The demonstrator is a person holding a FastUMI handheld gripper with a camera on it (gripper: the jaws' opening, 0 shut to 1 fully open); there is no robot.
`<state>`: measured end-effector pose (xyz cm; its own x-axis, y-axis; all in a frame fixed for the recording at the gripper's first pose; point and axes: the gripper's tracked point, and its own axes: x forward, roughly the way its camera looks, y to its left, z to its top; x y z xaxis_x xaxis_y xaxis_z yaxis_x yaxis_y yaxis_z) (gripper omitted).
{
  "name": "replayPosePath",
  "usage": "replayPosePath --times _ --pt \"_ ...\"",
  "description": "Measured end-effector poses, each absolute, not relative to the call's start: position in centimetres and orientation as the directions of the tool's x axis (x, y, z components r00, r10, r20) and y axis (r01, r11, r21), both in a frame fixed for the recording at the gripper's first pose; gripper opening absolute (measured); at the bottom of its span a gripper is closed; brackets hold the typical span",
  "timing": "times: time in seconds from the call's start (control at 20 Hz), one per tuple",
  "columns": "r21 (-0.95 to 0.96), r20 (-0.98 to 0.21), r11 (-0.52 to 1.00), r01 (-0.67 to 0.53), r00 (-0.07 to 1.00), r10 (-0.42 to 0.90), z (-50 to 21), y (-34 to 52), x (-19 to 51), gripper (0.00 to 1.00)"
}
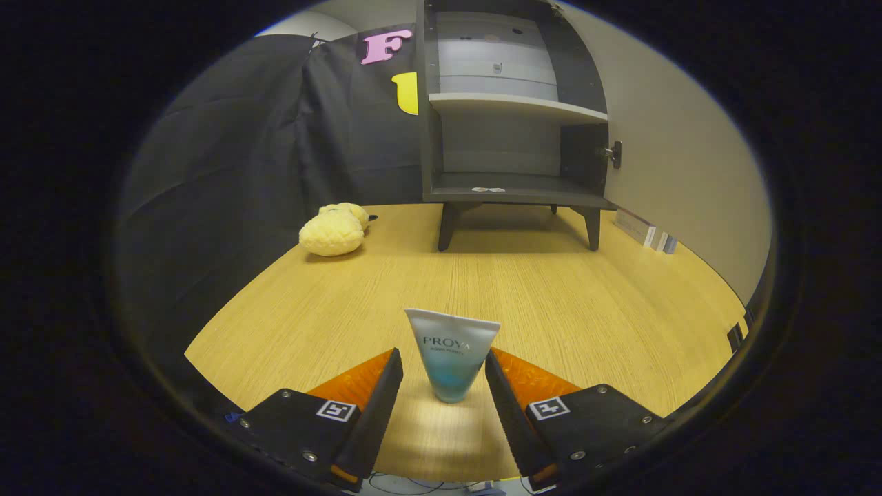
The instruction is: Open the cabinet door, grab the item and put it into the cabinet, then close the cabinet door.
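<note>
Tongs [444,368] spread wide around upright tube [451,355], not touching, cabinet [513,110] open beyond

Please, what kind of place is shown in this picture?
Probably a staged test booth, not a real home. A small open cabinet stands on a wooden table, black cloth hangs as a wall, and a tube stands between the open gripper's fingers.
</note>
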<state>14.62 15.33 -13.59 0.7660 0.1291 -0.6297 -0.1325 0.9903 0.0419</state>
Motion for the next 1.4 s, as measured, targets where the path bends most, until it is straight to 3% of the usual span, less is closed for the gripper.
replayPosePath --times 0.3,0.7,1.4 --pt "0.054 -0.639 0.991 -0.121 0.759 0.127 -13.7 15.4 14.6 0.50" --pt "0.070 -0.603 0.989 -0.130 0.784 0.146 -11.6 15.0 15.8 0.49" --pt "0.040 -0.413 0.990 -0.133 0.900 0.138 -4.9 12.9 21.7 0.49"
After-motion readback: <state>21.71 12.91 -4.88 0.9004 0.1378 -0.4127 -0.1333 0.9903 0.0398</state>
